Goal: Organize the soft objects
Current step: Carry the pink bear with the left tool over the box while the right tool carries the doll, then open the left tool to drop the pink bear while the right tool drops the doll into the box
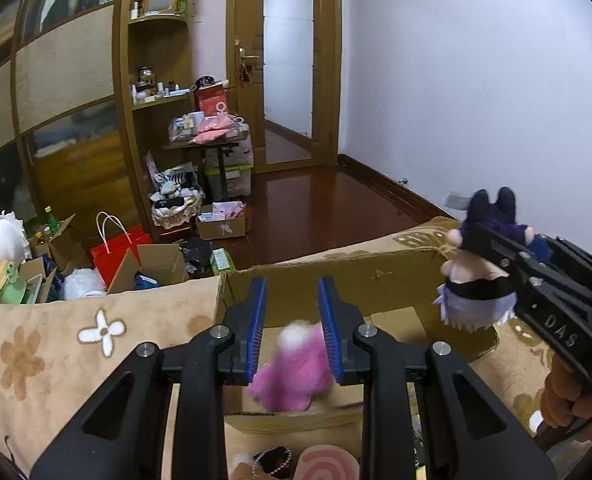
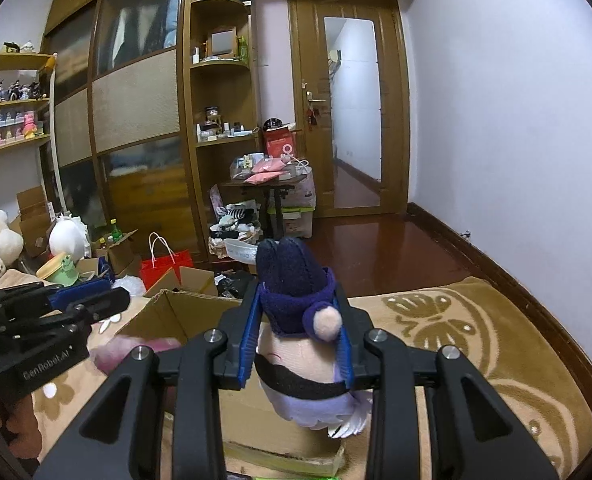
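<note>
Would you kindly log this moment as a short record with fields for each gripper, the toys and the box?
left gripper: open, above the box
right gripper: shut on the purple doll
purple doll: clamped between the blue pads, held over the box
pink plush: blurred, inside the box below the left gripper
cardboard box: open, on the beige floral blanket

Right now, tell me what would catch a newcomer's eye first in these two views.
First, the purple-hooded plush doll clamped in the right gripper, held above the beige flowered blanket. Next, the blurred pink plush toy below the open left gripper, inside the open cardboard box. Behind, a red paper bag stands out in the floor clutter.
</note>
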